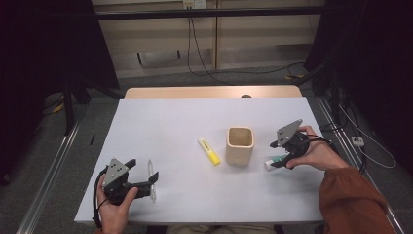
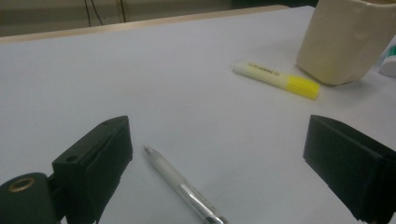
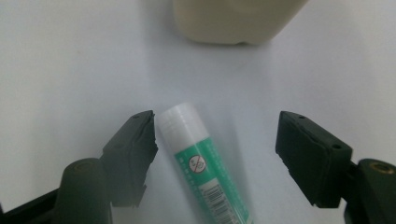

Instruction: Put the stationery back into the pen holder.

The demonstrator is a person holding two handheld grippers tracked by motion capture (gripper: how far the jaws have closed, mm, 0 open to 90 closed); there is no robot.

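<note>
Left gripper (image 1: pixel 141 181) fingers gape wide around a pen (image 2: pixel 184 189) on the tabletop (image 1: pixel 170 122). Right gripper (image 3: pixel 215 154) fingers stand part open around a lying glue stick (image 3: pixel 205 163), its barcode visible there, gripping nothing. Beyond: highlighter (image 1: pixel 209 150), cup (image 1: pixel 239 145).

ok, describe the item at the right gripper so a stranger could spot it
Start at the beige cup mid-table. Just right of it, between the open right gripper jaws, lies a glue stick: green label, white cap, unlike the yellow highlighter left of the cup.
</note>
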